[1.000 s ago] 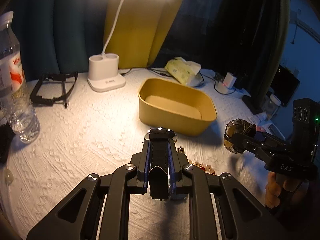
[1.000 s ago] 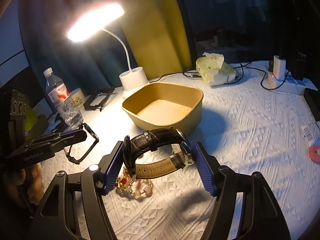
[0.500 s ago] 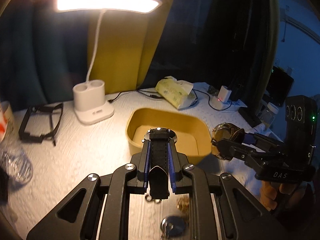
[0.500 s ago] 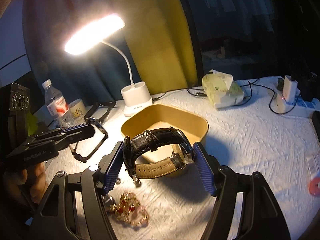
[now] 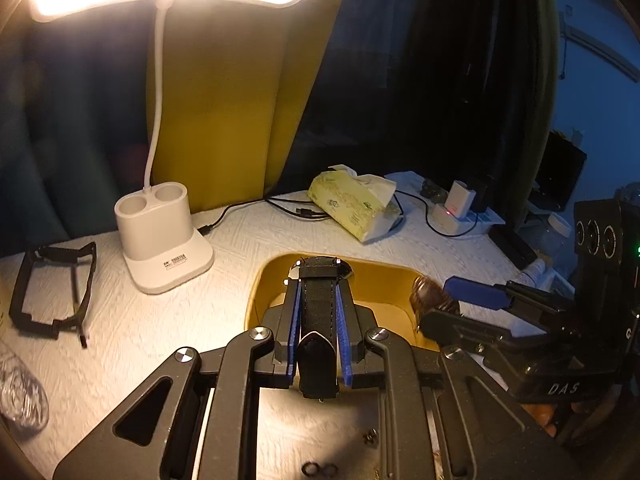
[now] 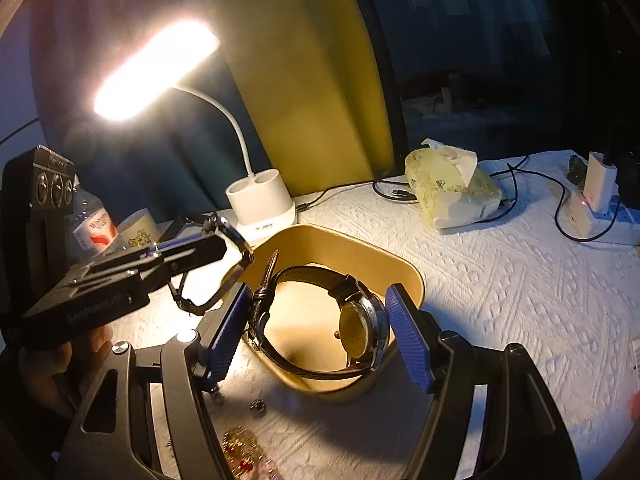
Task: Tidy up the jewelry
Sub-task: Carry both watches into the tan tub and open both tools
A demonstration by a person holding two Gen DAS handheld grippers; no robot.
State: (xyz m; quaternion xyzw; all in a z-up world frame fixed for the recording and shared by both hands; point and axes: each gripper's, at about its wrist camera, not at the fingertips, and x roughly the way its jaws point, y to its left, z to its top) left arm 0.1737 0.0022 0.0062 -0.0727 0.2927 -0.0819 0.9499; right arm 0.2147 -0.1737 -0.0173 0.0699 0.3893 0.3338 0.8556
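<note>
I hold two watches over the yellow tray (image 6: 404, 276): left claw (image 5: 318, 300) pinched on a black watch (image 5: 319, 304), right claw (image 6: 320, 328) clasping a leather-strapped watch (image 6: 352, 316). Neither is released; gold jewelry (image 6: 240, 446) and small pieces remain on the worktop (image 6: 500, 280).

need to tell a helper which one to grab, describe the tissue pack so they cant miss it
Start at the lit white desk lamp at the back of the table. Right of it, past the black cables, lies the tissue pack: a soft pale yellow-green pack, a white tissue sticking out.
</note>
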